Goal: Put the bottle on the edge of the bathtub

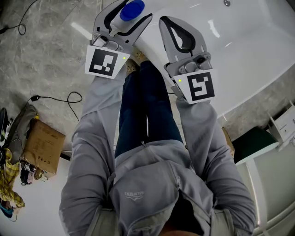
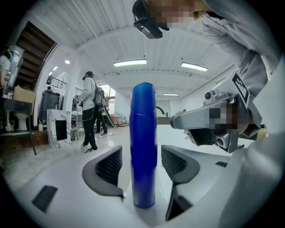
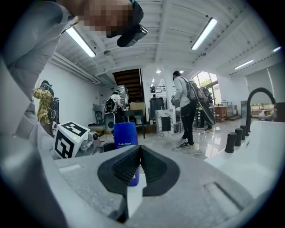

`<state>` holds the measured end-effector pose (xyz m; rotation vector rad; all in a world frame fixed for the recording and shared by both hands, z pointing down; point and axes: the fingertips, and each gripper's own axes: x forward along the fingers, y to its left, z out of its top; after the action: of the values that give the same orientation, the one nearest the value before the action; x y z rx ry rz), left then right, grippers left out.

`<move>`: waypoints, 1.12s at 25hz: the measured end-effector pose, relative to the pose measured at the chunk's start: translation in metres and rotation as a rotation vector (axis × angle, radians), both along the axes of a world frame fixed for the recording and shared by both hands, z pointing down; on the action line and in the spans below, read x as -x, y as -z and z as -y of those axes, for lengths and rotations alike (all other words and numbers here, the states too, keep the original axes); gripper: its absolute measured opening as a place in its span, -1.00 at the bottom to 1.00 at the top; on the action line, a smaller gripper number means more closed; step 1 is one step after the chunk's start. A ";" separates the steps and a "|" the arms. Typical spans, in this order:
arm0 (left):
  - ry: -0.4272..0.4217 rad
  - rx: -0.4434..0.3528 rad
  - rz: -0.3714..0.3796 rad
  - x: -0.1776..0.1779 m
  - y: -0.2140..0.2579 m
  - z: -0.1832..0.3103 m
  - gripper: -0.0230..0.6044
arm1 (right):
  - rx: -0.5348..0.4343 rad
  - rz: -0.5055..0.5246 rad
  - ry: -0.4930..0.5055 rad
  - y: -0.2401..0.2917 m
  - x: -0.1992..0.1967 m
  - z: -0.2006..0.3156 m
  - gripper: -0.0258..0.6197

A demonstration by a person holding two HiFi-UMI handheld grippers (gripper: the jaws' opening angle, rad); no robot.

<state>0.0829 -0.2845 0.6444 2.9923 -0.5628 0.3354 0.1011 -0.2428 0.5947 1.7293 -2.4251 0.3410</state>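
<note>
One bottle point(image 1: 132, 9), one bathtub point(image 1: 244, 50), two hand-held grippers point(image 1: 131, 14) point(image 1: 167, 24), one cardboard box point(image 1: 42, 146).

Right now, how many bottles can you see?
1: the blue bottle stands upright on the bathtub edge, between the open fingers of the left gripper. No other shows.

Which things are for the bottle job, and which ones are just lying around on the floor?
For the job:
- blue bottle, upright between the open jaws of the left gripper
- white bathtub

Just lying about:
- cardboard box
- black cable
- yellow checked cloth
</note>
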 end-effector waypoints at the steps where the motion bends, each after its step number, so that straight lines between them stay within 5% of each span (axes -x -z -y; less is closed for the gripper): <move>1: -0.004 0.006 0.000 -0.001 0.001 0.000 -0.11 | -0.003 -0.002 0.000 0.004 0.001 -0.001 -0.91; 18: 0.050 0.045 0.057 0.033 0.068 -0.010 -0.09 | -0.038 -0.028 0.035 0.093 0.020 -0.025 -0.91; 20: 0.082 0.042 0.054 0.042 0.083 -0.008 -0.25 | -0.047 -0.024 0.042 0.105 0.025 -0.026 -0.91; 22: 0.116 0.036 0.045 0.052 0.102 -0.008 -0.72 | -0.057 -0.021 0.050 0.118 0.032 -0.025 -0.91; 28: 0.193 0.028 -0.015 0.083 0.178 -0.022 -0.91 | -0.111 -0.017 0.098 0.173 0.062 -0.022 -0.91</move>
<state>0.0002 -0.2625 0.4660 2.8804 -0.8296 0.3033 0.0392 -0.2203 0.4219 1.6400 -2.5504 0.1823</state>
